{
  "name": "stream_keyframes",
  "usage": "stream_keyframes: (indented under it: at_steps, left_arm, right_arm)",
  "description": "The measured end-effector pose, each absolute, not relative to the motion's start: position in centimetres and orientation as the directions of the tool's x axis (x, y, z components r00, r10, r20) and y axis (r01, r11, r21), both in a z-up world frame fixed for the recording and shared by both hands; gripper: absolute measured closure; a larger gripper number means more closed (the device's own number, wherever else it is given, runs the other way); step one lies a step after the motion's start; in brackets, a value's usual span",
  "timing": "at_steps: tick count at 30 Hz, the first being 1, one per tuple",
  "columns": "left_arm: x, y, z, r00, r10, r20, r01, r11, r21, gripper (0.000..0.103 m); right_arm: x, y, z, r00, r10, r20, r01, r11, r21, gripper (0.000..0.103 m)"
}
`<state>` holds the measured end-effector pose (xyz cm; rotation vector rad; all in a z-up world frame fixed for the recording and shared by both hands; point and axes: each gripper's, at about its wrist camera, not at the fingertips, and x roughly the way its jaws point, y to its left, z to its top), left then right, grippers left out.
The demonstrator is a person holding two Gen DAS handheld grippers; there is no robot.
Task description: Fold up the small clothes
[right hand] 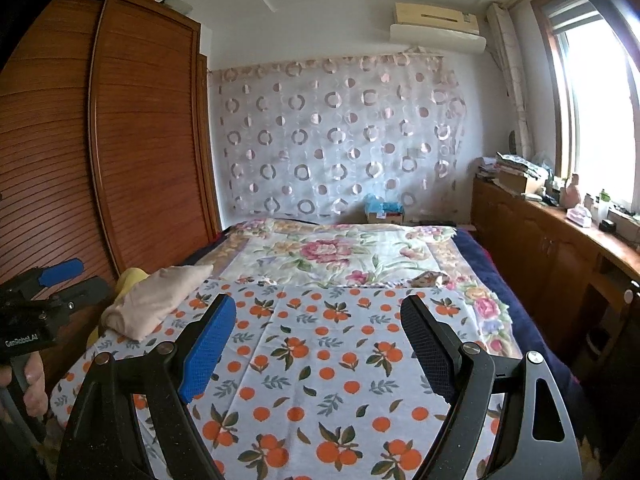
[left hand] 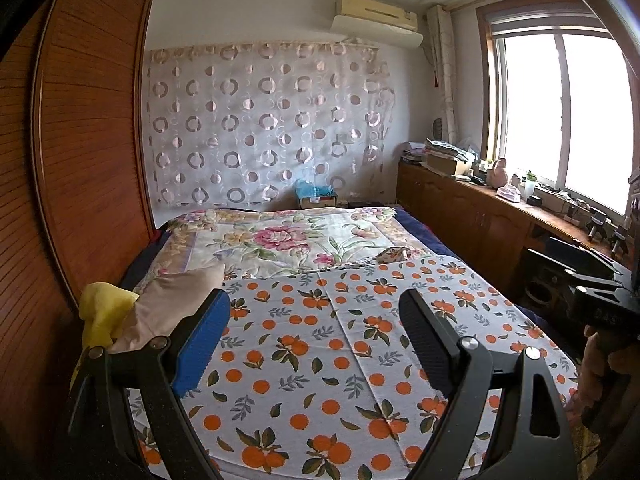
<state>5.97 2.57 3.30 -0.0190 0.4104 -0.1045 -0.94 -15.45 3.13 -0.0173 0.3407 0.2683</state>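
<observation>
A beige folded garment (left hand: 172, 300) lies at the left edge of the orange-print cloth (left hand: 320, 344), with a yellow garment (left hand: 102, 312) behind it. The beige garment (right hand: 156, 304) and a bit of the yellow one (right hand: 130, 278) also show in the right wrist view, on the same cloth (right hand: 320, 360). My left gripper (left hand: 316, 312) is open and empty above the cloth. My right gripper (right hand: 318, 316) is open and empty above the cloth. A small patterned item (left hand: 392, 255) lies at the cloth's far right edge.
The floral bedspread (left hand: 280, 240) covers the far half of the bed. A wooden wardrobe (left hand: 92, 140) stands at the left. A cluttered wooden cabinet (left hand: 472, 208) runs under the window at the right. A cardboard box (left hand: 316, 198) sits beyond the bed.
</observation>
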Motion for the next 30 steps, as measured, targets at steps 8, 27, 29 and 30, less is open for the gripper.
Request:
stream_keyframes:
  at_steps: [8,27,29,30]
  left_arm:
    - [5.8,2.6,3.4,0.914,-0.101,-0.394,0.094,0.995,-0.036,0.016]
    - [5.6,2.9,3.5,0.916,-0.094,-0.390,0.089,0.996,-0.030,0.016]
    - [5.6,2.9,3.5,0.916,-0.095,-0.390,0.090,0.995,-0.031,0.016]
    - [5.6,2.9,3.5,0.916,-0.094,-0.389,0.089,0.996,-0.030,0.016]
  right_arm:
    - [-0.6,-15.8,3.4,0.906,0.259,-0.336,-0.264,0.964,0.030,0.017]
    - [-0.3,-17.0,3.4,0.903,0.267,-0.336,-0.274,0.961,0.028,0.017]
    - [-0.2,-17.1,3.4,0.903,0.269,-0.336,-0.276,0.961,0.028,0.017]
    - [-0.3,-17.1,3.4,0.903,0.269,-0.335,-0.276,0.961,0.027,0.017]
